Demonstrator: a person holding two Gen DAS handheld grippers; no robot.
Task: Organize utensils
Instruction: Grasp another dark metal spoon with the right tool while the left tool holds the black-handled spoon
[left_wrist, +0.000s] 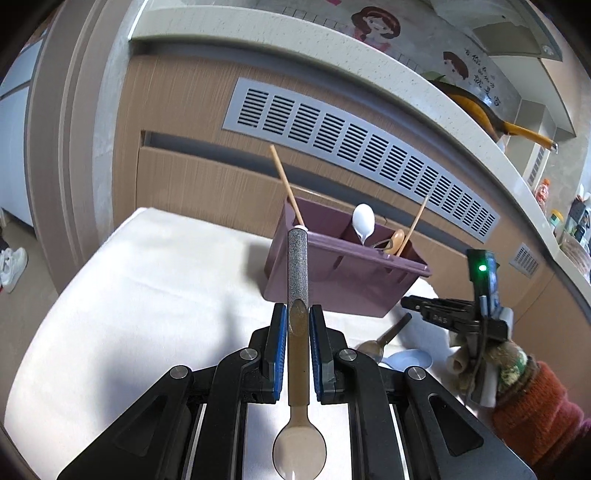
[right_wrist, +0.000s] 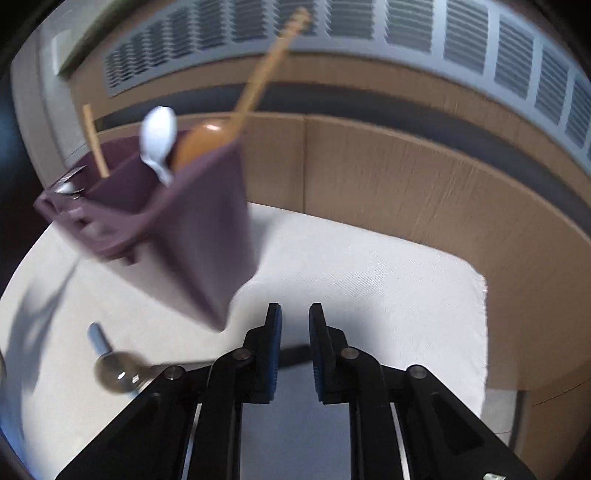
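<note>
My left gripper (left_wrist: 297, 314) is shut on a long spoon (left_wrist: 297, 266). Its grey speckled handle end points at the purple utensil caddy (left_wrist: 343, 273), and its brown bowl (left_wrist: 299, 450) lies back toward the camera. In the caddy stand chopsticks (left_wrist: 286, 184), a white spoon (left_wrist: 363, 219) and a brown spoon (left_wrist: 396, 238). A metal spoon (left_wrist: 384, 339) and a pale blue spoon (left_wrist: 410, 360) lie on the cloth to its right. In the blurred right wrist view my right gripper (right_wrist: 295, 314) hangs over the cloth, right of the caddy (right_wrist: 207, 229). Its jaws stand slightly apart with nothing between them, and the metal spoon (right_wrist: 114, 373) lies to its left.
A white cloth (left_wrist: 147, 314) covers the table, whose edges fall off at left and right. Behind it stands a wooden cabinet front with a grey vent grille (left_wrist: 362, 155) under a countertop holding a pan (left_wrist: 480, 110). A gloved hand and orange sleeve (left_wrist: 535, 398) hold the right gripper (left_wrist: 410, 304).
</note>
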